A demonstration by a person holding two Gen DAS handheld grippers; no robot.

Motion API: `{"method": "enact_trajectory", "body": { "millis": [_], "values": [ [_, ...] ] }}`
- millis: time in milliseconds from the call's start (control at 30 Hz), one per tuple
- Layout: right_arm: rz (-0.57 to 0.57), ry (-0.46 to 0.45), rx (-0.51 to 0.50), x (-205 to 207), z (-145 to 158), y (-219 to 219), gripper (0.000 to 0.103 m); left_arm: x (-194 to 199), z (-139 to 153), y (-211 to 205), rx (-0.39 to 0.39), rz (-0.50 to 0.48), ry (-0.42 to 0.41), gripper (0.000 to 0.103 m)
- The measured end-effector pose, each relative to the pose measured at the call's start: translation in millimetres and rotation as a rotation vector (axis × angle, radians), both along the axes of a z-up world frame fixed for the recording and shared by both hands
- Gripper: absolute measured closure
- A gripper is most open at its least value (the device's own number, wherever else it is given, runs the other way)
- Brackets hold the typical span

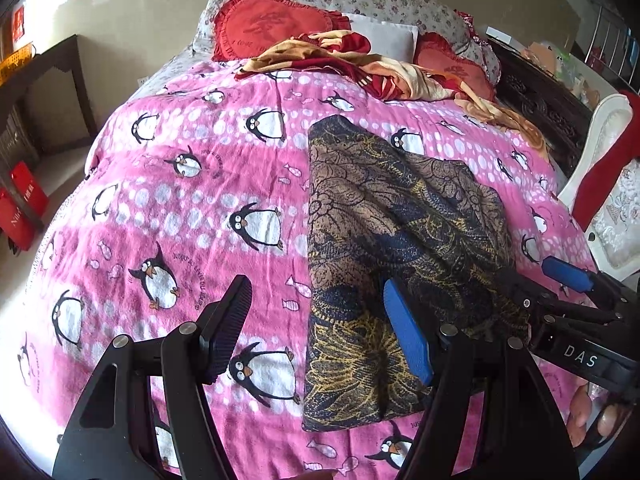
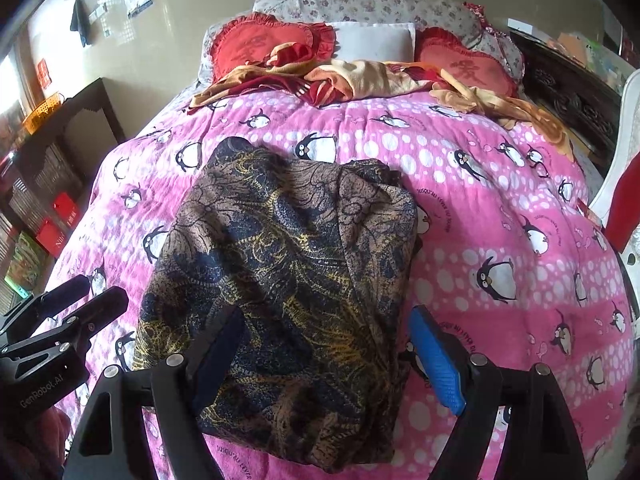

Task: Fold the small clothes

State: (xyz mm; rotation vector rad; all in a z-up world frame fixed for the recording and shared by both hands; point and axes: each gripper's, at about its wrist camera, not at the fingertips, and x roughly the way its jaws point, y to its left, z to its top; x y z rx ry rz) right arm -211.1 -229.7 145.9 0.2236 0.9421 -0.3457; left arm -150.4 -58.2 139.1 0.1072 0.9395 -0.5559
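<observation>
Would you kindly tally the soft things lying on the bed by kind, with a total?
Dark patterned garment: 1
Red heart cushions: 2
White pillow: 1
Red-and-tan crumpled cloth: 1
Pink penguin blanket: 1
Total: 6

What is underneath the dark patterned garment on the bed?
The dark patterned garment lies on the pink penguin blanket, which shows all around it. Whatever lies directly beneath its folded layers is covered.
</observation>
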Motion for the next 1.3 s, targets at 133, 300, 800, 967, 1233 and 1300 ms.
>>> {"method": "enact_trajectory", "body": {
  "millis": [133,300,800,967,1233,1300],
  "values": [
    [-0.002,0.01,-0.002,1.8,-1.4,0.3,0.021,0.9,-1.8,0.9,0.007,0.005,-0.005,0.034],
    [0.002,0.014,-0.002,2.7,-2.4,0.1,0.021,2.3,-2.4,1.8,0.013,0.014,-0.004,0.034],
    [-0.006,0.021,0.019,4.9,-8.2,-4.4,0.021,5.1,-3.7,-2.0,0.038,0.008,-0.014,0.034],
    [-0.011,0.021,0.029,5.3,-10.0,-8.7,0.021,5.7,-4.6,-3.9,0.043,0.009,-0.016,0.034],
    [-0.026,0.023,0.042,4.6,-14.8,-17.9,0.021,10.6,-7.4,-6.8,0.051,0.01,-0.024,0.034],
    [-0.034,0.02,0.049,2.8,-15.9,-23.4,0.021,14.8,-7.8,-6.6,0.051,0.01,-0.015,0.034]
  ]
}}
